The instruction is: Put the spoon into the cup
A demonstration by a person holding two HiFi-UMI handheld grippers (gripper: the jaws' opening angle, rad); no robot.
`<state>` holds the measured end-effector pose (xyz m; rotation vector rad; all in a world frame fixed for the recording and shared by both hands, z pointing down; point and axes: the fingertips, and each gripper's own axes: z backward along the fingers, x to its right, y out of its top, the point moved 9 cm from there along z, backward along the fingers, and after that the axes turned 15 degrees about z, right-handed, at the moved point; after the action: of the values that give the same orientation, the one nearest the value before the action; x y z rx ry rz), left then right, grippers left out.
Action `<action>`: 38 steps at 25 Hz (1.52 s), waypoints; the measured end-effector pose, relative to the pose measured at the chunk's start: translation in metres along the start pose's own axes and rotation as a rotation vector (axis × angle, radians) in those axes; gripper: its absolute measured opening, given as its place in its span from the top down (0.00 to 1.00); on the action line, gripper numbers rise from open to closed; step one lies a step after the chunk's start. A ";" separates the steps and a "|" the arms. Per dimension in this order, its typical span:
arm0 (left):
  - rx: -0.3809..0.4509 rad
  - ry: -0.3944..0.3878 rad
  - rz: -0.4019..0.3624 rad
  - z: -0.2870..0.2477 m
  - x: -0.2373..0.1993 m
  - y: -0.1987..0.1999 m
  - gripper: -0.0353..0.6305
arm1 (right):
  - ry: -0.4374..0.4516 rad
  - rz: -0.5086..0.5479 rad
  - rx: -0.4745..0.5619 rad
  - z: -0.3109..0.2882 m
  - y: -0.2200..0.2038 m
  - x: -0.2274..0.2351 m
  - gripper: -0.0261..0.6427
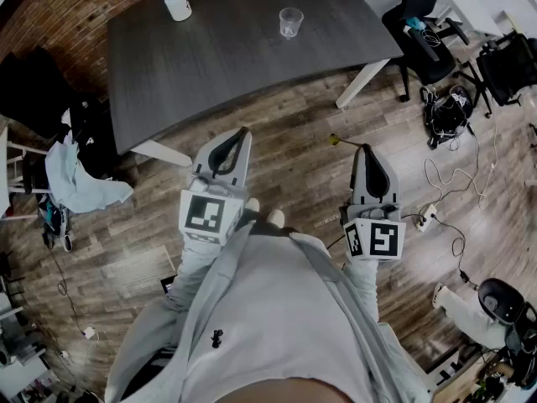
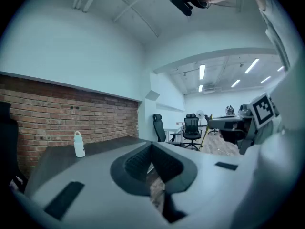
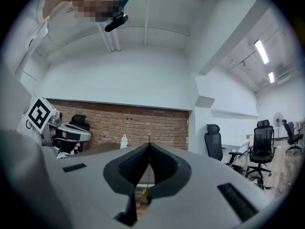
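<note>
Gripping the spoon (image 1: 337, 141), the right tongs (image 1: 366, 149) are clamped on its thin shaft. The left tongs (image 1: 243, 131) are closed and empty. The cup (image 1: 290, 22) stands on the desk (image 1: 218, 65), well ahead of both tongs. Approach and insertion are not yet done.

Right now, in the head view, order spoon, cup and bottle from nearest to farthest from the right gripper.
1. Spoon, clamped in the right gripper.
2. Cup, on the table ahead, slightly left.
3. Bottle, at the table's far left corner.
</note>
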<state>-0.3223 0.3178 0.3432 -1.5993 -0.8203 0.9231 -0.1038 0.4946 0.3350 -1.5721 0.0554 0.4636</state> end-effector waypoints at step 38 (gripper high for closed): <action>-0.026 -0.103 0.015 -0.257 -0.155 0.047 0.92 | -0.065 -0.034 -0.077 -0.269 -0.041 0.061 0.93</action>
<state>-0.1640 0.0588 0.3560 -1.5929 -0.8960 1.0165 0.0335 0.2526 0.3495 -1.6294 -0.0388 0.4951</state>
